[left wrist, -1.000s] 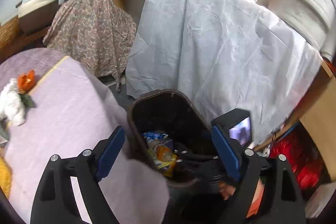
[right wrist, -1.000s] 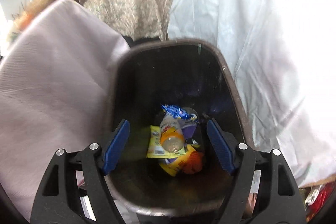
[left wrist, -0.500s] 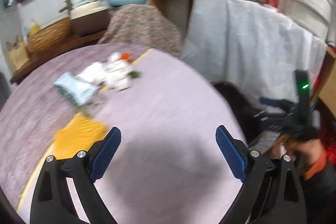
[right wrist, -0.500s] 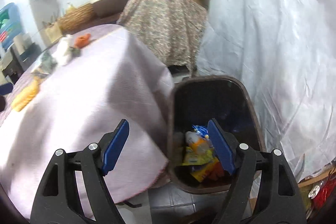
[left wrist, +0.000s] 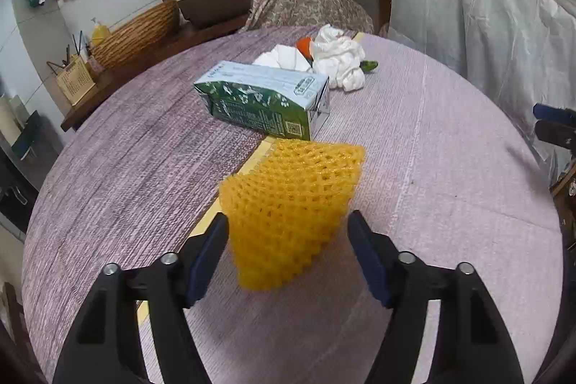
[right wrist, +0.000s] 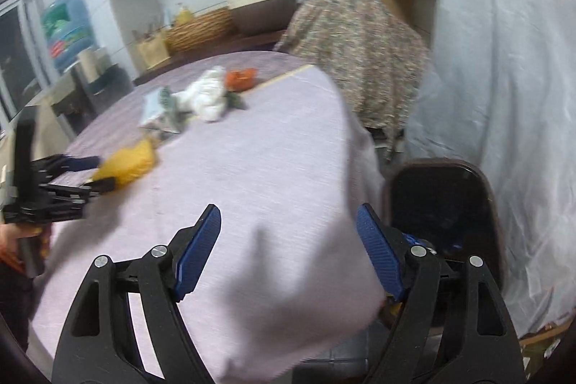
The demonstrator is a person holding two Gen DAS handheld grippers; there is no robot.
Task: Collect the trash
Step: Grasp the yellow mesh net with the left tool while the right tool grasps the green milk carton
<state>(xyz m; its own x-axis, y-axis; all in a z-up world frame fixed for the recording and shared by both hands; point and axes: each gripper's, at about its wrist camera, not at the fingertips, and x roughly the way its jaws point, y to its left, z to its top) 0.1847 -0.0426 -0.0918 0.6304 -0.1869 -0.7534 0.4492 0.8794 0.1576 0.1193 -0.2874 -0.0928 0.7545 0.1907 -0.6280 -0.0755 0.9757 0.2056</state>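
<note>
A: L gripper (left wrist: 288,240) status?
B: Jaws closing around the yellow foam fruit net (left wrist: 291,211). Net sits between the blue pads, left pad about touching, right one w/ a gap, so no real grip yet. Prob. straddling the narrow end bc it squashes easy there.
A: What's past it?
B: Just beyond the net, a green-white carton (left wrist: 264,99) lying on its side. Further out, crumpled white tissues (left wrist: 338,60) plus an orange scrap (left wrist: 305,44), all on the purple tablecloth (left wrist: 450,189).
A: R gripper (right wrist: 288,254)?
B: Wide apart, nothing in it, hovering over the table's edge. Dark bin (right wrist: 442,204) is just to its right and below, off the table's edge. Makes sense, short carry for drops.
A: Bin contents?
B: Can't tell from here, inside's too dark.
</note>
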